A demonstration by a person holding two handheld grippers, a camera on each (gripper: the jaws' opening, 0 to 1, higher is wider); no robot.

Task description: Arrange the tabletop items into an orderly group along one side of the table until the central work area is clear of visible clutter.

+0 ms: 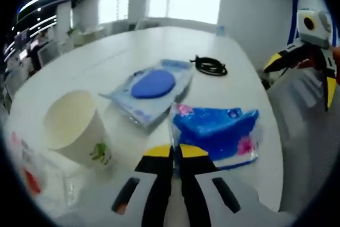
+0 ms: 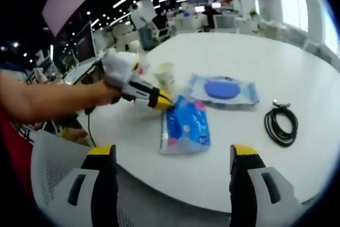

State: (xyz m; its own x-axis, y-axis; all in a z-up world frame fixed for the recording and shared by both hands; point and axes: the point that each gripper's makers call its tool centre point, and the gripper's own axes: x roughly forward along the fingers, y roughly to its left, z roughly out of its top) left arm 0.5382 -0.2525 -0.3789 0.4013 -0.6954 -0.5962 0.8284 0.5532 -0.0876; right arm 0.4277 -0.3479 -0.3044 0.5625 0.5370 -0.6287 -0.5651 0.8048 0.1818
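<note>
My left gripper (image 1: 175, 150) sits at the near edge of the round white counter (image 1: 133, 46), its yellow-tipped fingers (image 1: 156, 152) pressed almost together with the corner of the blue tissue pack (image 1: 220, 131) pinched between them; from the right gripper view I see the same thing, the left gripper (image 2: 162, 99) nosing into the top corner of the tissue pack (image 2: 186, 126), held by a person's hand (image 2: 103, 93) and bare forearm reaching in from the left. Just beside the pack on the left stands a paper cup (image 1: 79, 128), upright, open mouth toward me, with a small green print on its side. Beyond the pack lies a pale wet-wipes packet (image 1: 154, 91) with a blue oval lid, flat on the counter, and farther back a coiled black cable (image 1: 210, 66) lies apart from everything else. In the right gripper view the cable (image 2: 281, 123) lies off to the right of the packet (image 2: 223, 90), and the cup (image 2: 164, 75) stands behind the left gripper. My right gripper (image 2: 172, 155) hangs off the counter's edge over a grey chair (image 2: 53, 168), fingers (image 2: 103, 155) spread wide with nothing between them; it also shows at the right of the left gripper view (image 1: 305, 59).
</note>
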